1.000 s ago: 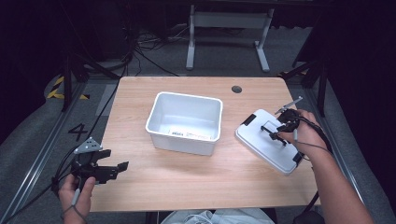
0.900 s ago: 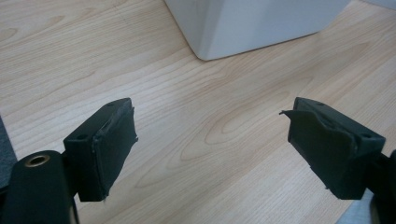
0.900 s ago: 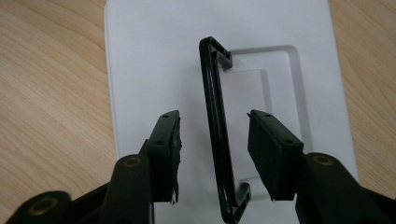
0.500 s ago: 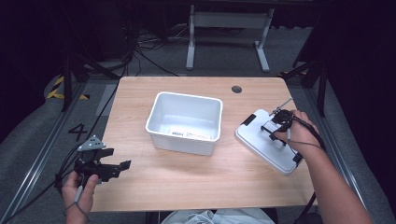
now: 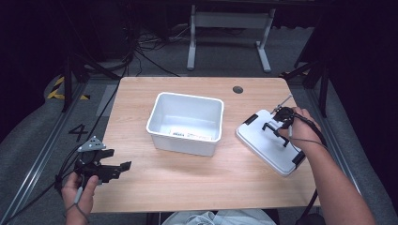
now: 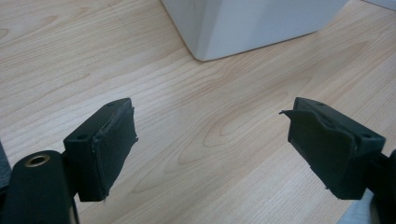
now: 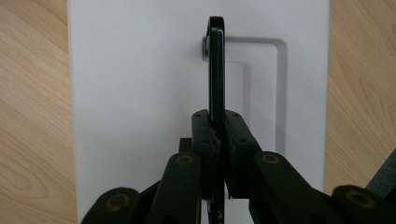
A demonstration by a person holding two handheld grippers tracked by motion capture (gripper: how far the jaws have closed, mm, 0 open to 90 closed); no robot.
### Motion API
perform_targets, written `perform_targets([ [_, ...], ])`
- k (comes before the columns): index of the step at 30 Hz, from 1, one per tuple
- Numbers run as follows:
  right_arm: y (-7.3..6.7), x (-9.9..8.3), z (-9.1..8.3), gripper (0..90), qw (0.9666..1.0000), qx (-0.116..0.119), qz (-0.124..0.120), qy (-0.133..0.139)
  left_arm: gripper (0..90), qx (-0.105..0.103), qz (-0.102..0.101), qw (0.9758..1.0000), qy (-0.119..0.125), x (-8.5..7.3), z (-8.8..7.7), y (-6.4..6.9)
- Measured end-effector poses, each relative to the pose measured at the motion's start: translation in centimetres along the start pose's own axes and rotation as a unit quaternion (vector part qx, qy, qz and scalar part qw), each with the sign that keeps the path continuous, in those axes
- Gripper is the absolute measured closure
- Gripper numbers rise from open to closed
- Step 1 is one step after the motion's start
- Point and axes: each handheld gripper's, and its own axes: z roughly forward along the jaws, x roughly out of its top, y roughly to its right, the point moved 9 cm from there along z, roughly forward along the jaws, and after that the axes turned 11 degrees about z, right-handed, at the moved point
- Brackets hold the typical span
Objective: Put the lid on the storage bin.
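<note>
While right gripper (image 7: 218,140) had just closed on lid (image 5: 270,145) handle (image 7: 215,70) at 3 o'clock | left gripper (image 6: 212,149) gaped empty, 8 o'clock | bin (image 5: 185,123) label (image 5: 187,134) unreadable | floor mark "4" (image 5: 77,132)

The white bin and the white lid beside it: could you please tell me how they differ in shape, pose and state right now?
The white bin is a deep open tub standing upright mid-table; the white lid is a flat panel lying to its right, angled to the table edge. The lid carries a black handle, clamped by the right tool; the bin is untouched, and the open left tool is apart from it. Both are white, rectangular and rest on the wooden table.
</note>
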Motion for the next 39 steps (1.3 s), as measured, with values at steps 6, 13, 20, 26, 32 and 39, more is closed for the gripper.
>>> perform_targets([
  [6, 0.2, 0.4, -1.2, 85.1, 0.9999, -0.003, -0.002, 0.01, 15.6, 0.0, -0.002, 1.0, 0.002, 0.0, 0.0, 0.0],
  [13, 0.3, 1.1, -4.2, 85.1, 0.9993, -0.017, -0.015, 0.03, 15.6, -0.002, -0.001, 1.0, 0.001, 0.0, 0.1, 0.0],
  [20, 0.2, 1.6, -6.2, 85.1, 0.9985, -0.027, -0.029, 0.038, 15.6, -0.001, -0.001, 1.0, -0.001, 0.0, 0.0, 0.0],
  [26, -0.1, 2.0, -8.0, 85.1, 0.9977, -0.035, -0.037, 0.045, 15.6, -0.002, -0.001, 1.0, 0.001, 0.0, 0.1, 0.0],
  [32, -0.7, 2.7, -9.6, 85.1, 0.9968, -0.038, -0.046, 0.054, 15.6, -0.001, 0.0, 1.0, 0.001, -0.1, 0.0, -0.1],
  [39, -1.4, 3.6, -11.0, 85.2, 0.9962, -0.035, -0.052, 0.061, 15.6, 0.002, 0.001, 1.0, 0.0, -0.2, -0.1, -0.1],
])
